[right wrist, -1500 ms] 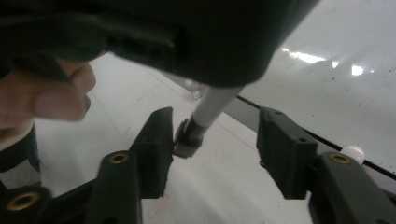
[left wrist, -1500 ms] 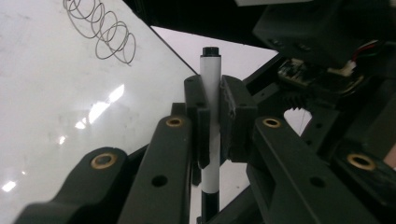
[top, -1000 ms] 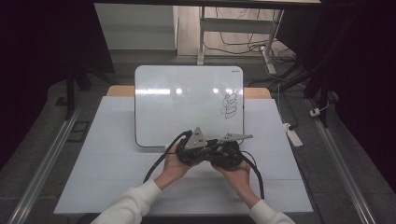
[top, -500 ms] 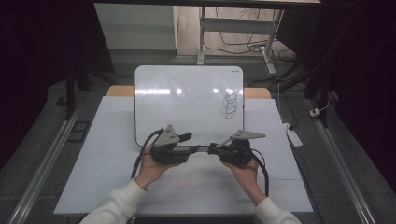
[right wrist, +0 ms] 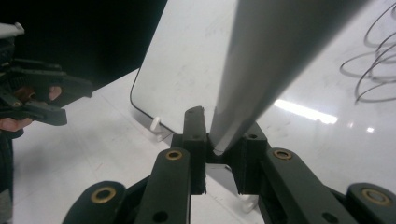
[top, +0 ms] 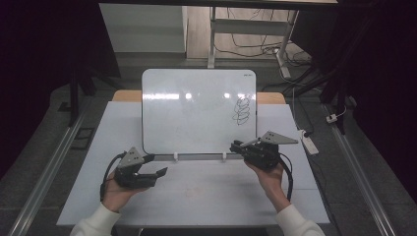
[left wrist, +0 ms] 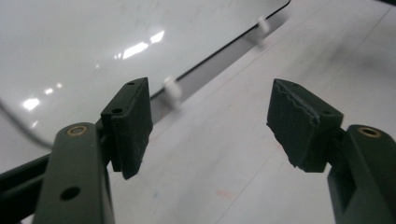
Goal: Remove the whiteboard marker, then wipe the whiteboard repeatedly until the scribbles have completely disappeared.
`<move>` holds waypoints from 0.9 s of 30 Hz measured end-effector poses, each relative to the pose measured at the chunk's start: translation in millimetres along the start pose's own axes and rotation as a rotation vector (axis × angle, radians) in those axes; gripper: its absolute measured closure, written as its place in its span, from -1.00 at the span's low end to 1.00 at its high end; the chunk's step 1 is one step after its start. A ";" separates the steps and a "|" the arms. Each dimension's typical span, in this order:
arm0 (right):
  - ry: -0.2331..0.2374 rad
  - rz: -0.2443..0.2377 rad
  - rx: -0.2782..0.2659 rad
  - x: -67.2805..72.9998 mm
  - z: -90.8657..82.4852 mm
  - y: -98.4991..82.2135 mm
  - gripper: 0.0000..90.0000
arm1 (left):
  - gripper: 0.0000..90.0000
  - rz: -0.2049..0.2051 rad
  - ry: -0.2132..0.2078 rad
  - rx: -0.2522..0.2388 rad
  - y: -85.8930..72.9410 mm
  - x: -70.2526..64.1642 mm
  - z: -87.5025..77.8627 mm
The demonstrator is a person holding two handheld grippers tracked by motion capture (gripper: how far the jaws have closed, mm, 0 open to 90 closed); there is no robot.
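White table (top: pixel 196 196) bears propped whiteboard (top: pixel 196 108); left gripper (top: pixel 156 173) spread, right gripper (top: pixel 236 146) pinching grey marker (right wrist: pixel 271 56).

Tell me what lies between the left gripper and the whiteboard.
Only bare table separates the left gripper from the whiteboard, as the high view shows.

Your high view looks forward and down from above your side of the table, taking in the whole whiteboard (top: pixel 198 110) from some way off. Your left gripper view sits low and close to the whiteboard's (left wrist: pixel 70 51) bottom edge, looking obliquely along it. Your right gripper view faces the whiteboard (right wrist: pixel 308 84) from very near, by its scribble. All three views share the whiteboard's lower edge with its white clips.
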State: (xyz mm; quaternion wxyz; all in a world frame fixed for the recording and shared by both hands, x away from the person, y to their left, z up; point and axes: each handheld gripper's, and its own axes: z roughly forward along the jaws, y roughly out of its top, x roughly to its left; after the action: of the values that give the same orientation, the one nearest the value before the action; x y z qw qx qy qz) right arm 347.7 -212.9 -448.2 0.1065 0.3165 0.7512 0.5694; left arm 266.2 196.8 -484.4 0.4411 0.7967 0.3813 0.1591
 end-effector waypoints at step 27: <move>-0.178 -0.112 -0.155 -49.6 -2.3 56.1 0.73 | -0.35 -0.088 0.029 0.008 -26.0 23.3 -5.7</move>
State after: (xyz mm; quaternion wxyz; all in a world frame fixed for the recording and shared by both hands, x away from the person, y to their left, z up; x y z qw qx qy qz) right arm 404.9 -235.9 -405.6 0.2286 0.3140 0.7089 0.5887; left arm 266.0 225.9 -504.6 0.4391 0.7785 0.4227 0.1496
